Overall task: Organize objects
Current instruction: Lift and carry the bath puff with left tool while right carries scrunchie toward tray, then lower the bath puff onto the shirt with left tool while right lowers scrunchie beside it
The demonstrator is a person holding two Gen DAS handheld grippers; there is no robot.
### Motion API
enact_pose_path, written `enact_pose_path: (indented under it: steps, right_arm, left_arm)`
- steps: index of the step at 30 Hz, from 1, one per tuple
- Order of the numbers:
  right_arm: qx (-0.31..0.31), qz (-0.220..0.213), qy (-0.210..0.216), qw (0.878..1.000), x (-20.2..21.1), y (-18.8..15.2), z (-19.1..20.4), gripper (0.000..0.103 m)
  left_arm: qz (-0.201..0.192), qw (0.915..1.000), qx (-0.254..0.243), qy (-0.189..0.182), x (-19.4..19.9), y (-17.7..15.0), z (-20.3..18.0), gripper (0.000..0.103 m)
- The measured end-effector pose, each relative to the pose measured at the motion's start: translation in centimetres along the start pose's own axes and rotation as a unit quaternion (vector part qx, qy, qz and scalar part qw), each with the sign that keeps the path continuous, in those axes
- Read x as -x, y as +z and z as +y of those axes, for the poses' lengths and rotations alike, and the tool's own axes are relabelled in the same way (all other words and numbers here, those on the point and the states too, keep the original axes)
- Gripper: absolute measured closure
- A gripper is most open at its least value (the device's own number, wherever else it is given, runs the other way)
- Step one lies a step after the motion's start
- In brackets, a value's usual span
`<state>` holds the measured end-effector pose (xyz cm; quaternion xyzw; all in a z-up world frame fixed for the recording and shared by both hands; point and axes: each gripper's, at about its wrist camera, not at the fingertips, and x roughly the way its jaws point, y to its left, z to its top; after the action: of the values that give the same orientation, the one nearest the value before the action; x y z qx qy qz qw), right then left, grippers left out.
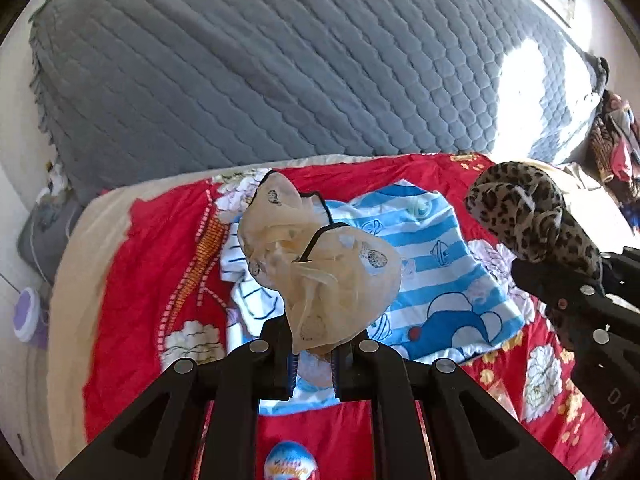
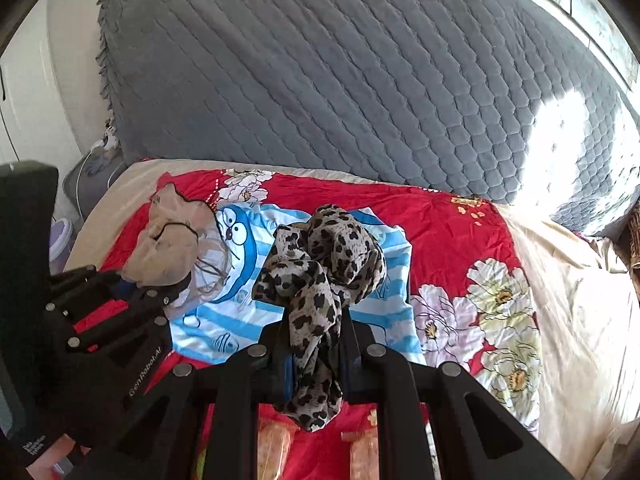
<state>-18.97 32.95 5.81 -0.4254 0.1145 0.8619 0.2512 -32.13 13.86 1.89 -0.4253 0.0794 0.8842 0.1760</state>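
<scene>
Red flowery quilt [image 1: 152, 248] covers the bed under both my tools. My left gripper [image 1: 314, 354] has its fingers squeezed tight on a thin beige cloth with black trim [image 1: 320, 268], bunched up above them. My right gripper [image 2: 316, 356] has its fingers squeezed tight on a leopard-print scarf [image 2: 320, 264], which bunches up above them and hangs below them too. At 12 o'clock from both, a blue-and-white striped cartoon shirt [image 2: 240, 248] lies flat on the quilt. Past it, at 12 o'clock, a big grey quilted blanket [image 2: 320, 80] lies.
</scene>
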Motion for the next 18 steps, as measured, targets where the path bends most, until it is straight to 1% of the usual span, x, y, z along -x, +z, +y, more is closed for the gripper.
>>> enact_pose_path:
  steps: [3, 7, 11, 18]
  right_arm:
    - [-0.007, 0.001, 0.004, 1.0, -1.7, 0.1, -0.5, 0.087]
    - [-0.014, -0.001, 0.007, 1.0, -3.8, -0.1, -1.1, 0.087]
    - [-0.016, -0.004, 0.01, 1.0, -5.7, -0.7, -1.3, 0.087]
    - [-0.008, 0.011, 0.014, 1.0, -9.5, -2.0, -1.7, 0.087]
  left_arm:
    - [0.007, 1.0, 0.0, -0.003, -1.8, -0.4, -0.1, 0.09]
    - [0.012, 0.9998, -0.014, 0.002, -3.9, -0.8, -0.2, 0.09]
    - [0.019, 0.9997, -0.012, 0.0, -5.7, -1.3, -0.2, 0.09]
    - [0.036, 0.9993, 0.001, -0.009, -8.9, -2.0, 0.1, 0.09]
